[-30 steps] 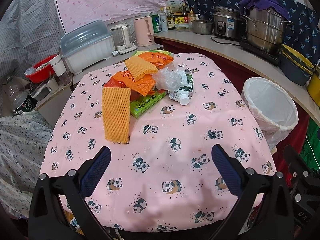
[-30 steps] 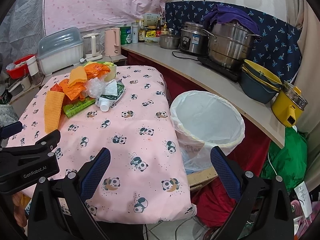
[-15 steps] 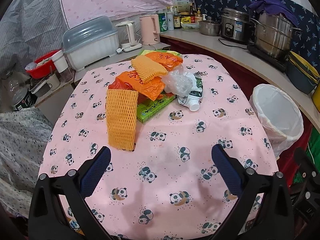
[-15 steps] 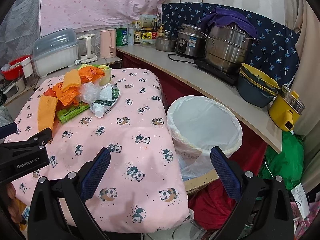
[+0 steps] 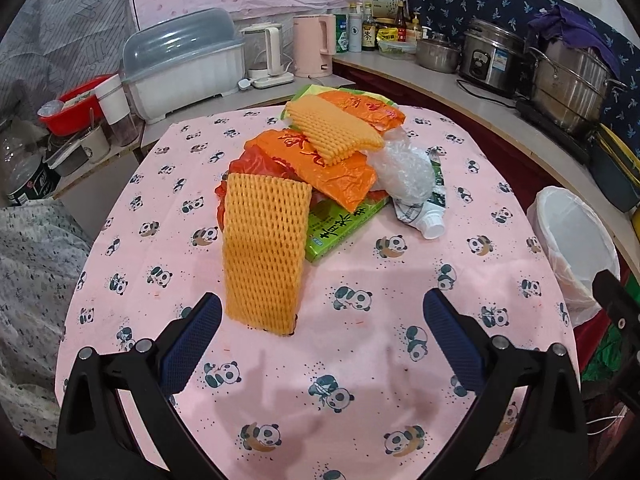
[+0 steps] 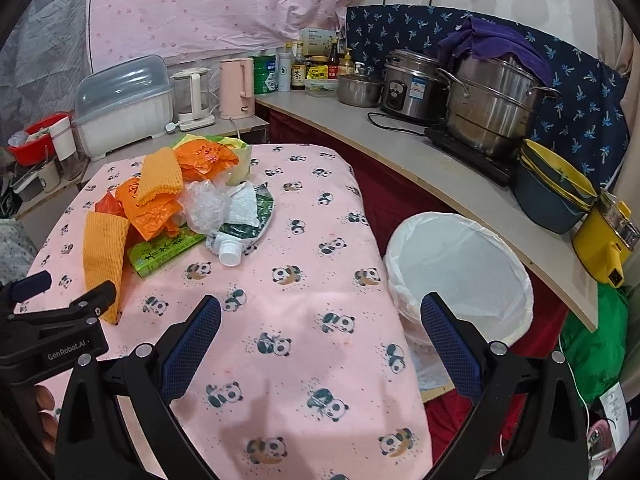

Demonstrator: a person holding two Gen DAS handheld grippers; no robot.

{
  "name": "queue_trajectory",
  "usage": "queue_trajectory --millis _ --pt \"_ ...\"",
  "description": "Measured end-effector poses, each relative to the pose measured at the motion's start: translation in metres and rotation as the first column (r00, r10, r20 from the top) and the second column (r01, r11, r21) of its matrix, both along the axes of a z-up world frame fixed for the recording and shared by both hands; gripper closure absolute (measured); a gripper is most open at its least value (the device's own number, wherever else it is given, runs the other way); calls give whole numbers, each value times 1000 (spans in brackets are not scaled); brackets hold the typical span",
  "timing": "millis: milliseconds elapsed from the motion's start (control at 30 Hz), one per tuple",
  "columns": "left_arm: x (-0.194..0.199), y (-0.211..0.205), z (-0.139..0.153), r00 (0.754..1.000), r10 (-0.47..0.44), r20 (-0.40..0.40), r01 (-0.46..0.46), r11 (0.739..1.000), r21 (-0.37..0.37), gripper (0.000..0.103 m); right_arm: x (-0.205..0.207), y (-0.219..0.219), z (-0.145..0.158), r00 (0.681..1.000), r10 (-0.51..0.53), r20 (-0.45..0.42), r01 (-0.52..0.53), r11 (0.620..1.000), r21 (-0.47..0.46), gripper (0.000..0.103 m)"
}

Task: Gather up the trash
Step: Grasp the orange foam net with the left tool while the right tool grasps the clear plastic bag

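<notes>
A pile of trash lies on the pink panda tablecloth (image 5: 360,360). Nearest is a long orange foam net (image 5: 264,252), leaning on a green box (image 5: 340,228). Behind it lie orange wrappers (image 5: 328,164), a second foam net (image 5: 332,132), a clear crumpled bag (image 5: 404,172) and a white-capped pouch (image 5: 424,220). My left gripper (image 5: 322,336) is open just short of the near net's lower end. My right gripper (image 6: 320,336) is open above the table's near right part, with the pile (image 6: 168,208) at far left. A white-lined bin (image 6: 460,280) stands beside the table's right edge.
A curved counter (image 6: 420,140) at the right carries steel pots, a rice cooker, bowls and a yellow pot. Behind the table stand a dish box (image 5: 184,68), a pink kettle (image 5: 314,46) and bottles. A green bag (image 6: 596,344) lies on the floor.
Both grippers have moved forward over the table toward the pile. The near foam net now sits just ahead of my left fingers. Nothing has been picked up.
</notes>
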State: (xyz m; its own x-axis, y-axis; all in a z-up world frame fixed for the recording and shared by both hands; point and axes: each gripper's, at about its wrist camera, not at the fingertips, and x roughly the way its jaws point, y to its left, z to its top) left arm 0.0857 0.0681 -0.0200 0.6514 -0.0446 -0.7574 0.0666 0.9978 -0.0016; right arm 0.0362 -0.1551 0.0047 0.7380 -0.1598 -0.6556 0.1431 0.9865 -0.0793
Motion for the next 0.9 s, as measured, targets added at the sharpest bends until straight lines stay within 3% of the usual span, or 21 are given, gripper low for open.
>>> queue_trajectory --millis 233,467,600,667,733,800,867,900 --pt "37 34 -28 996 28 -82 -32 999 -42 7 44 24 -9 999 40 -12 -40 999 25 7" --pt "65 58 -47 992 54 -115 -61 997 -56 7 86 47 -28 996 73 -44 -70 996 49 7" --pt "73 65 -55 990 36 -139 -52 992 -112 7 111 59 -37 993 105 -60 -101 993 65 7" --pt "73 65 -57 990 24 -142 -45 989 -142 12 124 65 -41 990 119 -68 -115 991 67 7" --pt "74 63 -58 989 2 -150 -27 986 -162 29 136 69 -44 988 133 -73 -127 989 80 10" --pt "75 60 -60 986 -16 -165 -12 985 -172 38 147 74 -46 987 143 -75 -136 987 91 17" --pt "75 58 -61 985 -25 -169 -6 984 -179 42 157 76 -48 986 147 -76 -139 985 100 21" --pt "75 57 -61 985 -31 -167 0 983 -182 49 162 77 -50 986 146 -80 -138 985 102 24"
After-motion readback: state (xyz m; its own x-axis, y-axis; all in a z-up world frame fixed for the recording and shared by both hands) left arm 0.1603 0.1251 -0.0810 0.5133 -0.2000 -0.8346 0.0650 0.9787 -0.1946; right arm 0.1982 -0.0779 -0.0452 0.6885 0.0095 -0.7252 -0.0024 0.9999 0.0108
